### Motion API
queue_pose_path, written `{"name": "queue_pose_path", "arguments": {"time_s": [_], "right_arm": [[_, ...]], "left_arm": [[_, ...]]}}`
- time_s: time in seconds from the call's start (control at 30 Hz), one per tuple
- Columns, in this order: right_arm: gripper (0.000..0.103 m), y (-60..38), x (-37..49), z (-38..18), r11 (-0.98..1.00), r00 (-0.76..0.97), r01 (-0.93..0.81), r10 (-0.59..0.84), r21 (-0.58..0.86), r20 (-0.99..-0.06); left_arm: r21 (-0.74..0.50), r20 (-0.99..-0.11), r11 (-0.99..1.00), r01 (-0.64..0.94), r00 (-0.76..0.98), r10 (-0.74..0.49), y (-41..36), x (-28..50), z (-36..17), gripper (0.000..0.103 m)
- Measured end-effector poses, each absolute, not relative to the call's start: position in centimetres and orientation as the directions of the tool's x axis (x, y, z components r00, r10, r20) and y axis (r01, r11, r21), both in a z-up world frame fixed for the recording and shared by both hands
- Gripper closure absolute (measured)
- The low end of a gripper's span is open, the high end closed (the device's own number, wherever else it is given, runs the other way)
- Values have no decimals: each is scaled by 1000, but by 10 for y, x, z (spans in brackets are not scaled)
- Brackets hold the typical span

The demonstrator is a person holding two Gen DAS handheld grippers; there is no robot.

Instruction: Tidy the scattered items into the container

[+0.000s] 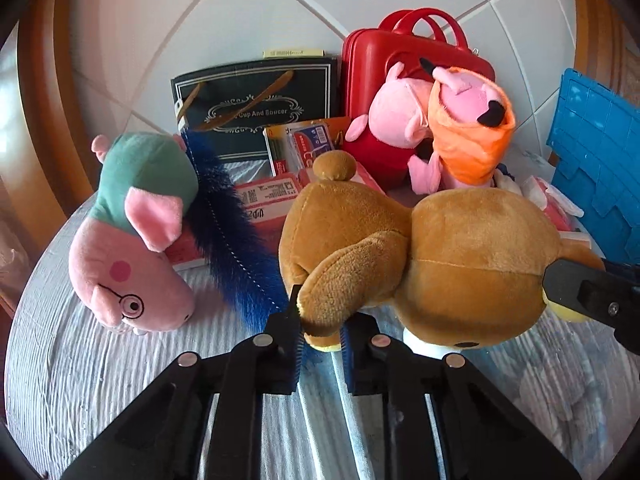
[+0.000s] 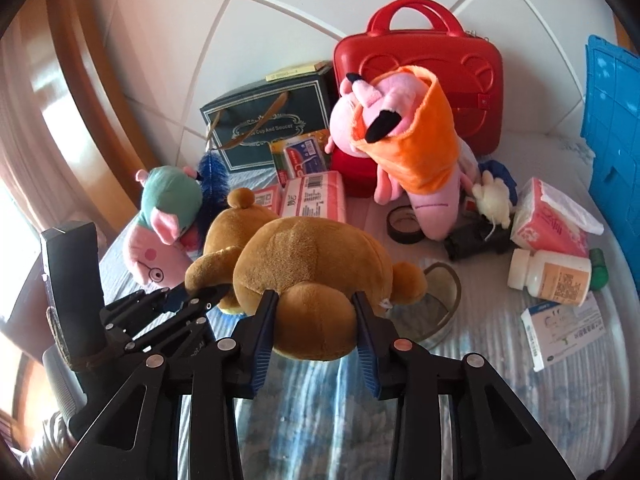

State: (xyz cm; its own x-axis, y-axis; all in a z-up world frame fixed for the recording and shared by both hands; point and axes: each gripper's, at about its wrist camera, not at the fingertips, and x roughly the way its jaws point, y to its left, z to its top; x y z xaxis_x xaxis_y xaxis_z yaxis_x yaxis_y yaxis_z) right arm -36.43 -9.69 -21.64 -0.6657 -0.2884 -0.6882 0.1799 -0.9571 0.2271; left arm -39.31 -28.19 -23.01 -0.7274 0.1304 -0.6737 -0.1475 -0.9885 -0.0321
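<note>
A brown plush bear (image 1: 460,264) lies on the bed, held by both grippers. My left gripper (image 1: 320,332) is shut on the bear's arm (image 1: 340,284). My right gripper (image 2: 316,320) is shut on the bear's head (image 2: 308,280); one of its fingers shows at the right edge of the left wrist view (image 1: 592,292). The left gripper shows at the bear's left in the right wrist view (image 2: 208,292). The blue crate (image 1: 600,184) stands at the right; it also shows in the right wrist view (image 2: 616,136).
A pig plush in green (image 1: 132,240), a blue feather toy (image 1: 228,220), a dark gift bag (image 1: 256,108), a red case (image 2: 420,80), an orange-hooded pink plush (image 2: 412,148), tissue packs (image 2: 548,220), a pill bottle (image 2: 552,276), tape roll (image 2: 406,226) and medicine box (image 2: 560,328) lie around.
</note>
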Motion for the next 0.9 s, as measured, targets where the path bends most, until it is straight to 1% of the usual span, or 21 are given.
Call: {"name": "queue_pose_path", "arguments": {"time_s": [0.1,0.17,0.33,0.5,0.73,0.9], "right_arm": [[67,-97,-357,-202,-956,-676,196,-294,220,-676],[67,-93,-353,-197,-953,-676,199,-301,227,-673],[67,-78,-336,-189,-944,-668,211,-328,253,-668],[68,-61,-319,-176,-941,-677,222,-338,256,-654],[67,-32,-290,-133,-939,-725,252,-342,232,-598],[67,-3,-262,-94,-935,-766,289,-354,204,-536]], "left_arm": [[-24,-667,-990,-141,-735,121,-279,-386,-215,91],[-39,-673,-989,-143,-728,131,-279,-380,-212,91],[-26,-677,-988,-149,-725,127,-269,-356,-208,91],[-20,-663,-989,-146,-739,123,-250,-338,-192,91],[-13,-592,-990,-140,-797,120,-220,-310,-144,91],[-9,-526,-992,-130,-843,115,-193,-285,-103,91]]}}
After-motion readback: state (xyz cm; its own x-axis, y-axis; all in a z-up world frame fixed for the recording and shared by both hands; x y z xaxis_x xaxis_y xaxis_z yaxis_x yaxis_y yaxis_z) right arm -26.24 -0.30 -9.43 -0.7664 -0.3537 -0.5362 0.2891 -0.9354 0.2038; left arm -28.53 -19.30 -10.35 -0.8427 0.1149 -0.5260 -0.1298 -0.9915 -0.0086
